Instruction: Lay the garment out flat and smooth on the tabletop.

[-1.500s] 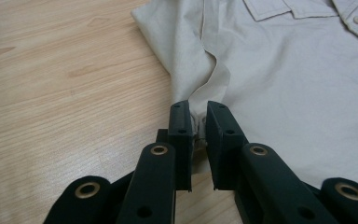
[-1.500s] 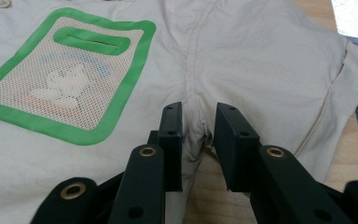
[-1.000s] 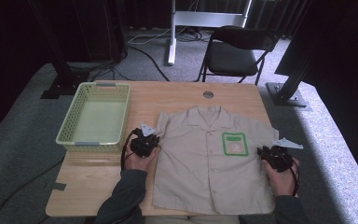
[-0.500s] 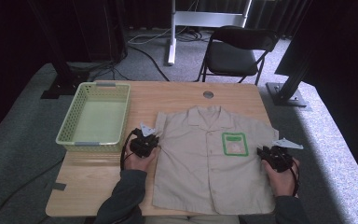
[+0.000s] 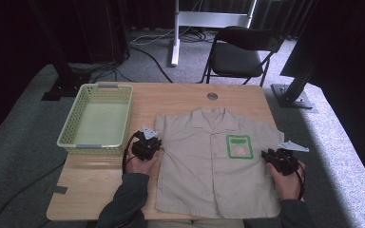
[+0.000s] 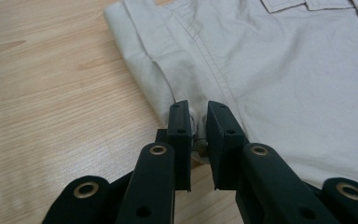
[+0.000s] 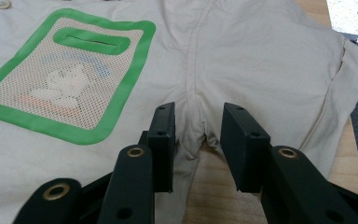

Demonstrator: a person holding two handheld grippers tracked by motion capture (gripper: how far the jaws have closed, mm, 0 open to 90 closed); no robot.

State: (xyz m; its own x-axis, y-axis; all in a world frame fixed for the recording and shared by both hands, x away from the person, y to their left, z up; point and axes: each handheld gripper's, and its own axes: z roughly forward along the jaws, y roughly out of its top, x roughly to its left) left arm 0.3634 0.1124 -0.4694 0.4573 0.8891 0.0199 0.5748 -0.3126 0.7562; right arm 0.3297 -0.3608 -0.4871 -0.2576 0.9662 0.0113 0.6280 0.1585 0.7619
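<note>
Nothing has shifted except the right gripper's (image 7: 198, 128) jaws, which have just been opening, armpit fabric loose between them. Near the table's (image 5: 100, 175) front edge, the left gripper (image 6: 196, 123) pinches the shirt's (image 5: 214, 166) other armpit.

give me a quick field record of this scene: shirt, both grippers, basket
shirt: beige, short sleeves, spread flat on the table, front up, green-edged mesh pocket
left gripper: jaws pinched on the shirt's fabric at the underarm
right gripper: jaws have just been opening; underarm fabric lies between them, pads not pressing
basket: pale green, nothing in it, left of the shirt
</note>
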